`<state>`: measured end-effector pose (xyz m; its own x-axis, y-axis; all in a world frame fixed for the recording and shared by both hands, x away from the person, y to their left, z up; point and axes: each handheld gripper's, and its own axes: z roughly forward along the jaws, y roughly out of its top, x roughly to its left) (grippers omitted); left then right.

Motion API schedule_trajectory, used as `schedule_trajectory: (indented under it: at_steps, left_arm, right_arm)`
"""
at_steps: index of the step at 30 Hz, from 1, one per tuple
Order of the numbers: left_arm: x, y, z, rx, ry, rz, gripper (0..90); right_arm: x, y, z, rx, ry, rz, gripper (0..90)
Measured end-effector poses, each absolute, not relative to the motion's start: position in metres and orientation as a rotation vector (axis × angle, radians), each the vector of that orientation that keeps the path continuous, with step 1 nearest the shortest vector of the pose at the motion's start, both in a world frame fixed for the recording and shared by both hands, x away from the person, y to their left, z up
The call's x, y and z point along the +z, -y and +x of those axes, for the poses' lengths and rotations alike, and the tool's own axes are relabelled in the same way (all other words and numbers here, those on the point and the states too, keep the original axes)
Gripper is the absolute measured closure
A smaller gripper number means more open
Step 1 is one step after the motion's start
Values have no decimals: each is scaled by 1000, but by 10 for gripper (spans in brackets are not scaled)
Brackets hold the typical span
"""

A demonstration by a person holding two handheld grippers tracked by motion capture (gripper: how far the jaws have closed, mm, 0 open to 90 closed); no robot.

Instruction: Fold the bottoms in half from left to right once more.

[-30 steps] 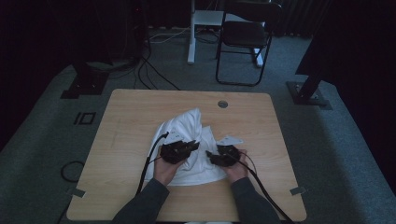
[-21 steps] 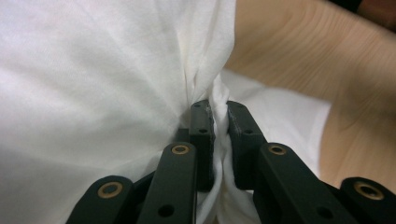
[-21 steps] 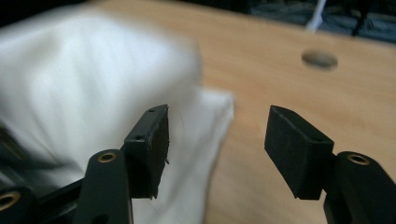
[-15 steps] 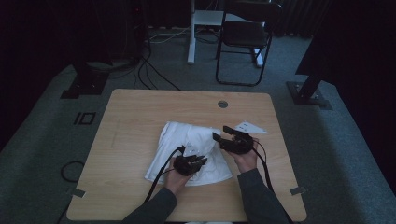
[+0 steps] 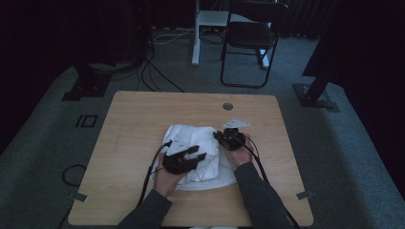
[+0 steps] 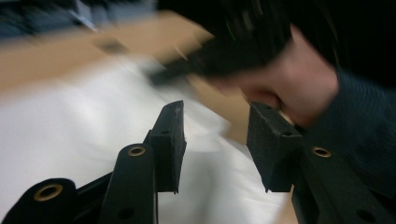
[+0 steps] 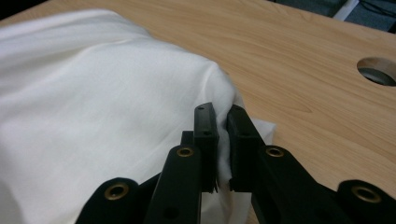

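White cloth [image 5: 198, 155] is lying folded on the near middle of the wooden table [image 5: 143, 119]. Right gripper [image 7: 223, 122], whose jaws have just been closing, is pinching the cloth's right edge. Left gripper [image 6: 215, 137], jaws just opening, is hovering over the cloth's near left part, holding nothing.

The high view is dim, its surroundings nearly black. The left gripper view is smeared by motion blur. The right gripper view is evenly lit and sharp.
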<state>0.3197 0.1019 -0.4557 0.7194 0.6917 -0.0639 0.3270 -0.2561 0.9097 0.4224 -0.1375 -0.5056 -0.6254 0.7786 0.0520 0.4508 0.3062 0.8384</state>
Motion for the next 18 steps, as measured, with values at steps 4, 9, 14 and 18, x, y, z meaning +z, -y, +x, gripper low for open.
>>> schedule_trajectory:
  at_steps: [4,9,14,18]
  left_arm:
    - [-458,-126,342,417,-933,1884,573]
    - [-505,-123,357,362,-993,1967,581]
    - [-525,-117,356,375,-1025,1945,593]
    - [-526,-112,355,402,-1048,1954,599]
  right_arm:
    - [-509,137,429,1215,-2226,1100,834]
    - [-517,137,437,1182,-2242,1110,830]
    - [-523,139,442,1153,-2257,1126,820]
    - [-525,138,444,1149,-2258,1134,806]
